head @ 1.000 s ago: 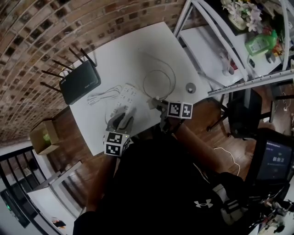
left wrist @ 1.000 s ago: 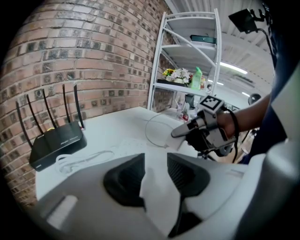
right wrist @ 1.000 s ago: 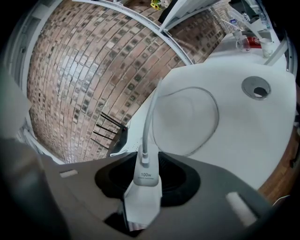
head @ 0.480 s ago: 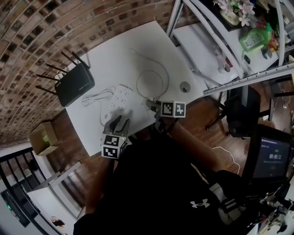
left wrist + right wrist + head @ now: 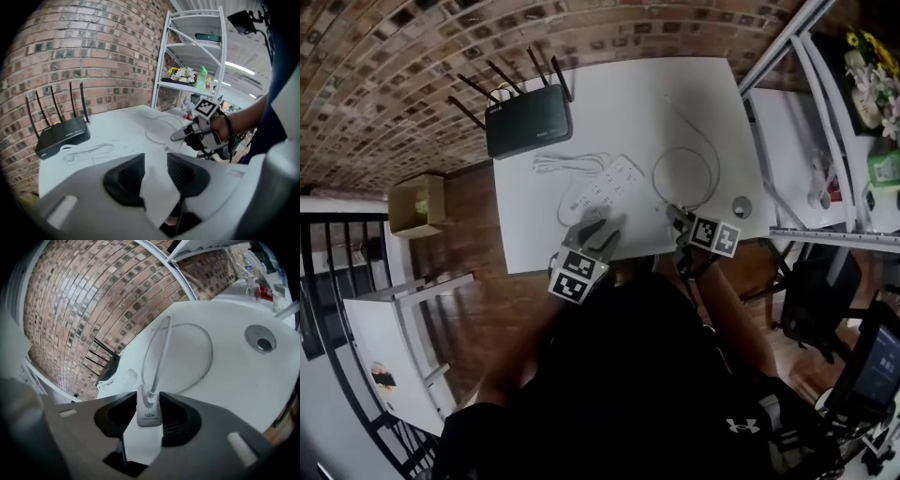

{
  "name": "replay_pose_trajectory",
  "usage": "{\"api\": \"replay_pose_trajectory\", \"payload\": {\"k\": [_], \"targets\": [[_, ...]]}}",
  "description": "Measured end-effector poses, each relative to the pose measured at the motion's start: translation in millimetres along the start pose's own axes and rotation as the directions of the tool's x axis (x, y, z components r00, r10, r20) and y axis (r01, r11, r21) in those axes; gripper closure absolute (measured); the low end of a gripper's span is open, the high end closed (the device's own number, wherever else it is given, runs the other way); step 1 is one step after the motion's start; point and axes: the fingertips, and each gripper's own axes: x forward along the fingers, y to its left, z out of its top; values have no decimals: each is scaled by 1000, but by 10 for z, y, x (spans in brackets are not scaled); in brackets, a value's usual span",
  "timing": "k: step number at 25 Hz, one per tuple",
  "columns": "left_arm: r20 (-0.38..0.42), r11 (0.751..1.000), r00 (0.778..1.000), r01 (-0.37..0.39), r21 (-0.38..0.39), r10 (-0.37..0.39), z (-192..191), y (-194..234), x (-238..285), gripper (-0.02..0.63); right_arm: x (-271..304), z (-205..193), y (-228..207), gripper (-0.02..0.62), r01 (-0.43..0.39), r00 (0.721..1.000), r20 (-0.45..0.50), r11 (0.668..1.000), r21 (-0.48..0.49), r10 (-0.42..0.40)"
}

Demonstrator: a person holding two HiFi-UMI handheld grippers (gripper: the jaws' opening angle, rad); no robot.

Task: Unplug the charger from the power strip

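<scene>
One router (image 5: 529, 122), one power strip (image 5: 605, 185), one charger (image 5: 149, 412), two tools (image 5: 596, 232) (image 5: 677, 216).

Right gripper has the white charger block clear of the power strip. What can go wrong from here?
1. The jaws of the right gripper have just been opening with the white 100W charger block between them; it may slip and drop onto the white table.
2. Its white cable lies looped on the table; moving away could drag the loop off the edge.
</scene>
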Motion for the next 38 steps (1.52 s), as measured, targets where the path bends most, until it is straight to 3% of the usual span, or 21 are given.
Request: {"api": "replay_pose_trajectory", "payload": {"k": [9, 13, 15, 17, 20, 22, 24, 27, 32, 38], "targets": [[7, 1000, 1000, -10, -28, 10, -17, 50, -12, 457, -133, 71, -375, 306, 183, 983, 16, 983, 31, -183], [17, 999, 1000, -5, -35, 6, 3, 95, 4, 457, -326, 203, -423, 299, 295, 953, 77, 955, -7, -294], [23, 999, 1000, -2, -36, 3, 31, 119, 12, 457, -396, 317, -305, 301, 301, 949, 114, 953, -39, -295], [30, 999, 1000, 5, -39, -4, 68, 133, 9, 457, -425, 435, -62, 333, 255, 959, 149, 963, -83, -241], [56, 998, 998, 22, -56, -19, 162, 154, -24, 457, -442, 583, 459, 445, 147, 976, 185, 974, -172, -115], [90, 998, 996, 21, -65, -15, 265, 194, -87, 459, -439, 626, 860, 553, 64, 982, 189, 969, -238, -19], [140, 998, 990, -3, -70, 13, 401, 264, -190, 490, -421, 610, 1241, 580, -35, 980, 177, 949, -313, 95], [233, 996, 971, -39, -86, 58, 638, 358, -380, 556, -469, 596, 1701, 584, -111, 962, 170, 878, -466, 212], [353, 994, 931, -66, -90, 94, 956, 404, -728, 601, -597, 620, 2194, 584, -59, 937, 199, 694, -717, 286], [407, 993, 907, -82, -86, 110, 1074, 384, -928, 601, -696, 648, 2471, 584, -67, 909, 225, 657, -751, 350]]}}
